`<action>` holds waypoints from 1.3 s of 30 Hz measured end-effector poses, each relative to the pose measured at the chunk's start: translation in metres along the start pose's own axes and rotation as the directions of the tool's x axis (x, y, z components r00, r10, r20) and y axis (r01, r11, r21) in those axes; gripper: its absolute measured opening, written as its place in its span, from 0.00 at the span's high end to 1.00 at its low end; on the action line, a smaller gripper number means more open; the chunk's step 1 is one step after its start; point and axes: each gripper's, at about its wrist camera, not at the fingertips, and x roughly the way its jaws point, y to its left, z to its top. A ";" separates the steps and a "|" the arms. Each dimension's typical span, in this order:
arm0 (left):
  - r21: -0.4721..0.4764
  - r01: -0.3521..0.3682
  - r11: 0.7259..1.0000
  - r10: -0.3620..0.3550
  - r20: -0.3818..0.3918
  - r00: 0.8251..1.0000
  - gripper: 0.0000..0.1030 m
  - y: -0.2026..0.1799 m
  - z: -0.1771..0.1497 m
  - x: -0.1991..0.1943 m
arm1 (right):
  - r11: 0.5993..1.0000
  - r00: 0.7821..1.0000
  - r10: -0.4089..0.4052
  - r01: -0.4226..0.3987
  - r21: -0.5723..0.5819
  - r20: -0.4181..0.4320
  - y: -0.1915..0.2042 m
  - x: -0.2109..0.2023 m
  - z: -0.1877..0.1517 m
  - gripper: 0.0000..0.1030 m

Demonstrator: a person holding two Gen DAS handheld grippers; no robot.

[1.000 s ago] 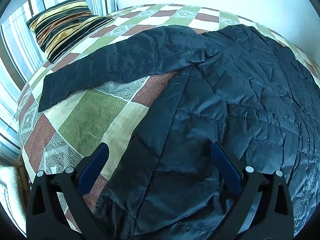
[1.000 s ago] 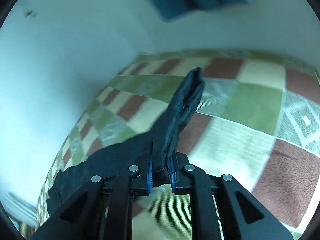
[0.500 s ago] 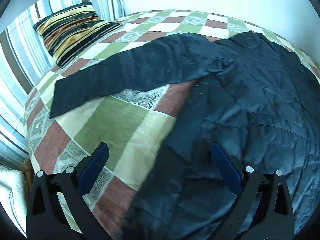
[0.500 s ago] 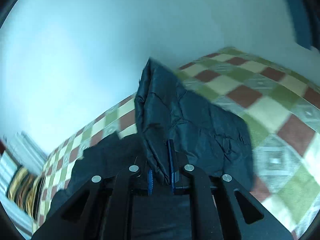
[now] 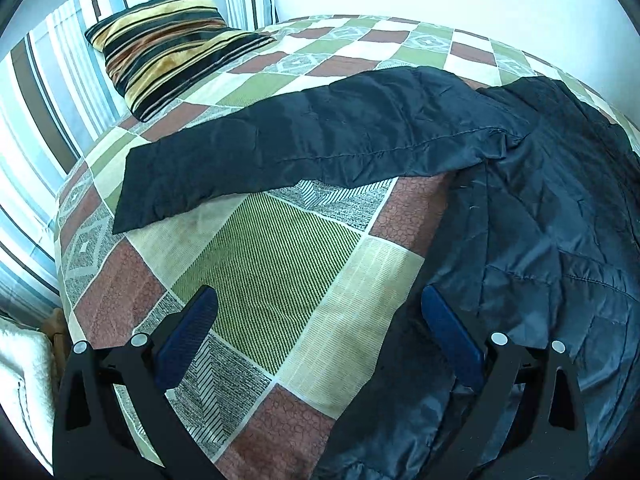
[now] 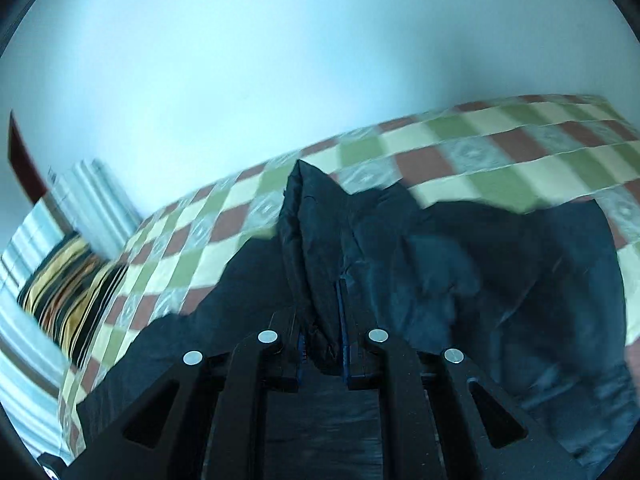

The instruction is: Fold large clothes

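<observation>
A dark navy quilted jacket [image 5: 560, 208] lies spread on the bed, its body at the right. One sleeve [image 5: 304, 148] stretches out flat to the left toward the pillow. My left gripper [image 5: 320, 320] is open and empty above the bedspread, its right finger at the jacket's edge. My right gripper [image 6: 322, 336] is shut on a bunched fold of the jacket's sleeve [image 6: 308, 240] and holds it up over the jacket's body [image 6: 500, 280].
The bed has a checked green, brown and cream bedspread [image 5: 280, 264]. A striped yellow and black pillow [image 5: 168, 48] lies at the head, against striped cushions [image 5: 48, 92]. White walls [image 6: 280, 60] run behind the bed. A white blanket [image 5: 20, 380] sits at the left edge.
My right gripper has swung the held sleeve from over the bare bedspread across onto the jacket's body. My left gripper has shifted left, off the jacket and over the bedspread.
</observation>
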 end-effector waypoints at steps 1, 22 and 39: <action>0.000 0.002 1.000 -0.002 -0.003 1.000 0.02 0.000 0.000 0.002 | 1.000 1.000 0.011 -0.012 -0.020 -0.023 0.012 0.010 -0.006 0.88; 0.001 0.010 1.000 -0.010 -0.011 1.000 0.02 -0.001 -0.007 0.012 | 0.966 0.929 0.036 -0.127 -0.227 -0.367 0.080 0.081 -0.087 0.55; -0.003 0.000 1.000 0.000 -0.012 1.000 0.02 0.002 -0.009 0.014 | 0.965 0.947 -0.245 0.259 0.038 -0.208 -0.158 -0.025 -0.037 0.74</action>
